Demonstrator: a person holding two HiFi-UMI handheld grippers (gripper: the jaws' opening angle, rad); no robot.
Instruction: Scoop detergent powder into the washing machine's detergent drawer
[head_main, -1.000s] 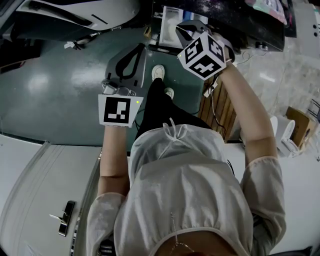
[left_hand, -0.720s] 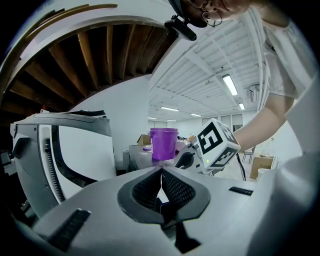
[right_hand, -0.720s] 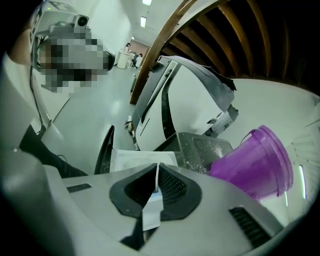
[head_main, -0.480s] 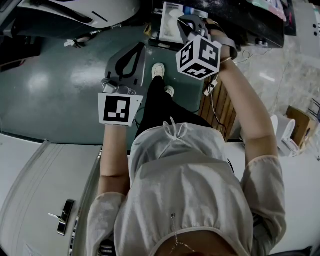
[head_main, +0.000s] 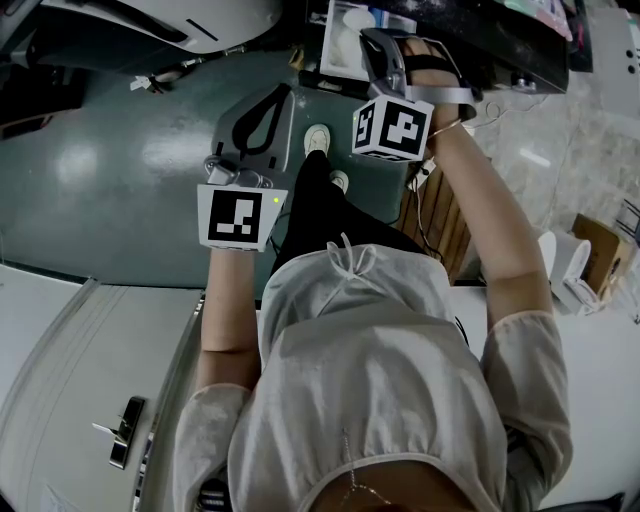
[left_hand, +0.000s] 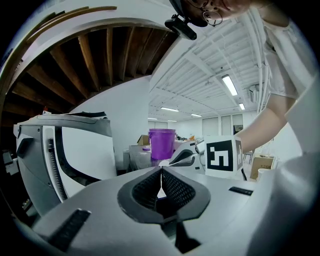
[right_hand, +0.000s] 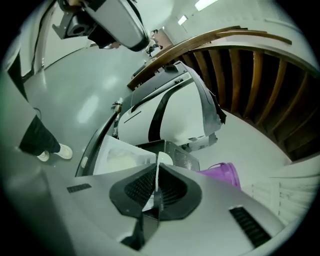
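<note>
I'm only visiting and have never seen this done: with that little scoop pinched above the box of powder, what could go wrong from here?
1. The right gripper is shut on only a thin edge of the white scoop. Once loaded, the scoop might twist or slip out.
2. The powder box, the dark tray and the purple bucket sit close together, so powder could spill between them on the way across.
3. The left gripper is shut and holds nothing, so nothing steadies the box.
</note>
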